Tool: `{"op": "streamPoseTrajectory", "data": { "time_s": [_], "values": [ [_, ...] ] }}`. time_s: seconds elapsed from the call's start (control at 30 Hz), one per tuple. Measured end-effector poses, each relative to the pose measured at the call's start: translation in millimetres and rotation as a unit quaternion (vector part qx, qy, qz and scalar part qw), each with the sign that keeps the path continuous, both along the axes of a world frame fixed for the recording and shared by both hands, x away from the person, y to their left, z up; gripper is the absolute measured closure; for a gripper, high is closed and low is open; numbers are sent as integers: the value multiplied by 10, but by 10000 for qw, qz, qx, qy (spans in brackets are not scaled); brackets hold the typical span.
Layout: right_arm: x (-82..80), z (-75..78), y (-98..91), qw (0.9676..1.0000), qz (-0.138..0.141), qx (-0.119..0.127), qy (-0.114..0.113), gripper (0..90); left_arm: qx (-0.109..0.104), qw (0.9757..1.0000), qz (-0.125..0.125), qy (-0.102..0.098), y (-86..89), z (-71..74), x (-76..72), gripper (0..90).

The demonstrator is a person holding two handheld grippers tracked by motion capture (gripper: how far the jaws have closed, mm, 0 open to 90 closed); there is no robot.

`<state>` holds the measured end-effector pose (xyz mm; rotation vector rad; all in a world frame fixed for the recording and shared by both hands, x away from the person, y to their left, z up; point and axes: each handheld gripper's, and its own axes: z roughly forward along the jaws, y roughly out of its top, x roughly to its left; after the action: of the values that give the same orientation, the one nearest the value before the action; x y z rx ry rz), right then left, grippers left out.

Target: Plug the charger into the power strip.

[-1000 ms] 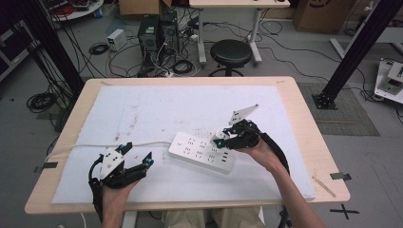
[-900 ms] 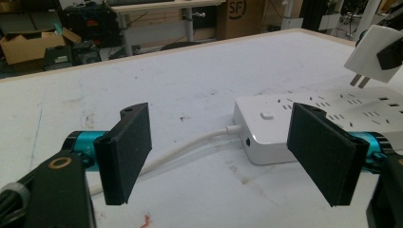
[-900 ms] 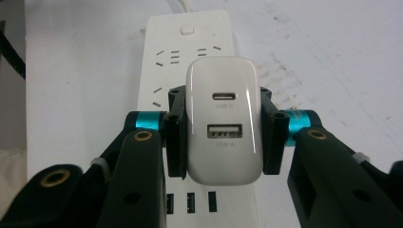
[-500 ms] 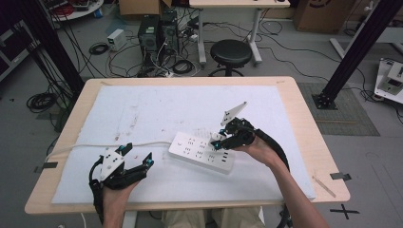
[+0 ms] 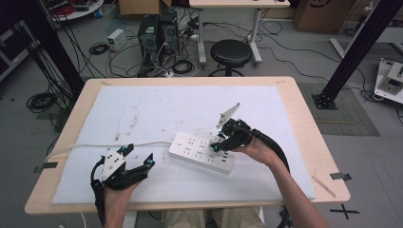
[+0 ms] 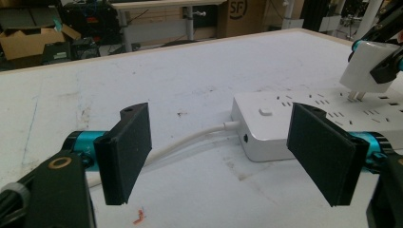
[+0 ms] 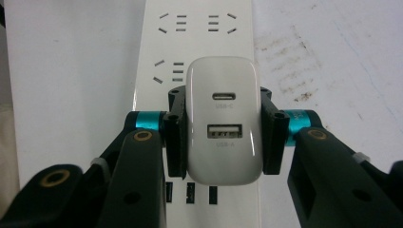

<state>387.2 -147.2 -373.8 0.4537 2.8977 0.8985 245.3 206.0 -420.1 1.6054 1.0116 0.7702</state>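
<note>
A white power strip [image 5: 190, 149] lies on the white mat, with its cable [image 5: 95, 146] running off to the left. My right gripper [image 5: 219, 144] is shut on a white USB charger [image 7: 223, 123], its pads pressed against the charger's two sides. The charger [image 6: 368, 71] hangs over the power strip [image 6: 285, 123] with its prongs pointing down at the top face. Whether the prongs touch the slots, I cannot tell. My left gripper [image 5: 138, 155] rests at the mat's front left, open, with nothing between its jaws. It faces the strip's cable end, where the cable [image 6: 185, 142] enters.
The white mat [image 5: 157, 109] covers most of the wooden table [image 5: 304, 128]. Beyond the table's far edge stand a black stool [image 5: 230, 51] and computer cases among loose floor cables. A black frame post [image 5: 354, 52] rises at the right.
My right gripper has shifted slightly left with the charger, over the power strip. The left gripper has stayed put.
</note>
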Motion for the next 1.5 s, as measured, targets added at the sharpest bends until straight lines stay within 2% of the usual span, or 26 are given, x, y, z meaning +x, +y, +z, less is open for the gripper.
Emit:
{"op": "streamPoseTrajectory", "data": {
  "time_s": [0.2,0.27,0.3,0.5,0.7,0.97,1.0,1.2,1.23,1.33,1.37,1.5],
  "values": [
    [-10,-19,24,9999,-60,-96,54,633,-24,10000,6,9,3,-13,-4,230],
    [-9,-28,23,10000,-64,-53,31,633,-24,10000,6,9,3,-13,-4,229],
    [-2,-33,11,9998,-163,-7,117,634,-45,10000,12,28,-2,-21,-3,230],
    [-39,-58,7,9998,-136,101,-74,634,-49,10000,-20,50,-29,-28,3,229],
    [6,-50,22,9998,-168,71,98,635,-38,10000,-52,53,-59,-27,18,230],
    [-2,-49,28,9999,-113,36,50,636,-21,10000,-42,59,-47,-31,10,230],
    [-29,-50,37,9999,-97,12,-26,636,-21,10000,-42,59,-47,-31,10,230],
    [23,-67,2,9998,-112,140,108,637,-42,10000,-32,67,-42,-39,7,230],
    [58,-79,-19,9993,-137,234,268,637,-38,9999,-47,81,-56,-40,10,230],
    [57,-80,-19,9993,-119,230,261,637,-35,9999,-56,85,-66,-41,8,230],
    [26,-74,-2,9997,-89,169,135,637,-39,9999,-57,84,-70,-41,10,230],
    [-7,-71,10,9999,-78,114,29,637,-29,9999,-61,86,-71,-38,12,230]
  ]
}}
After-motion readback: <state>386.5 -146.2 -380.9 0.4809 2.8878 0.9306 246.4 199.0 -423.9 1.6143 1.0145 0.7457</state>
